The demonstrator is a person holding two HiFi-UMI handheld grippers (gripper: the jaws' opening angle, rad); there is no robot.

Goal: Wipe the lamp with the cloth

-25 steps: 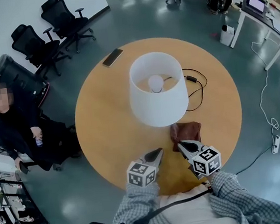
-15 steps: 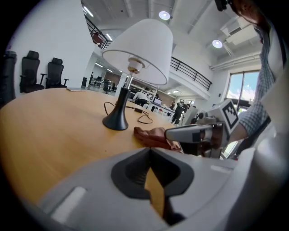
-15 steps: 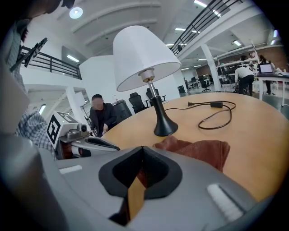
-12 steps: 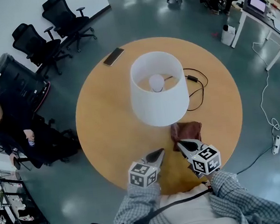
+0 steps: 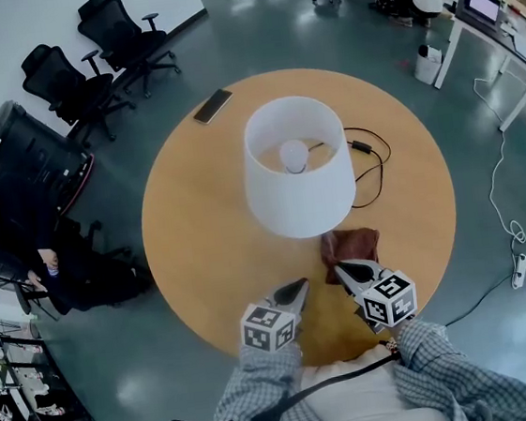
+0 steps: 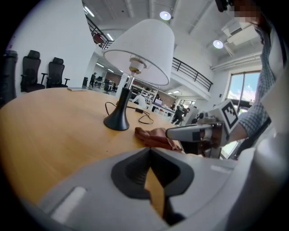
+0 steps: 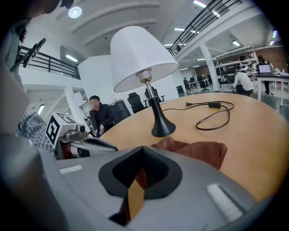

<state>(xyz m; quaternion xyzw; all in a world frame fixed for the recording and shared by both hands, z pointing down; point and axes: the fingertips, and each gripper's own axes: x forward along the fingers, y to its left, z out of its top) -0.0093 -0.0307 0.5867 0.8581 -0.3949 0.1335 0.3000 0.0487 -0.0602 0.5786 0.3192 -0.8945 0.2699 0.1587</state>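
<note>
A lamp with a white shade (image 5: 296,165) and a black base (image 6: 116,122) stands upright in the middle of the round wooden table (image 5: 190,232). A reddish-brown cloth (image 5: 348,246) lies crumpled on the table just in front of the lamp (image 7: 143,58). My right gripper (image 5: 343,271) is shut and empty, its tips right at the near edge of the cloth (image 7: 198,151). My left gripper (image 5: 299,288) is shut and empty, hovering over bare wood left of the cloth (image 6: 156,136).
The lamp's black cord (image 5: 368,166) loops over the table's right side. A phone (image 5: 211,107) lies at the far left edge. Office chairs (image 5: 94,54) and a seated person (image 5: 32,250) are to the left; desks (image 5: 481,15) stand far right.
Both grippers are where they were. The seated person at the left has shifted lower and leftward in the head view.
</note>
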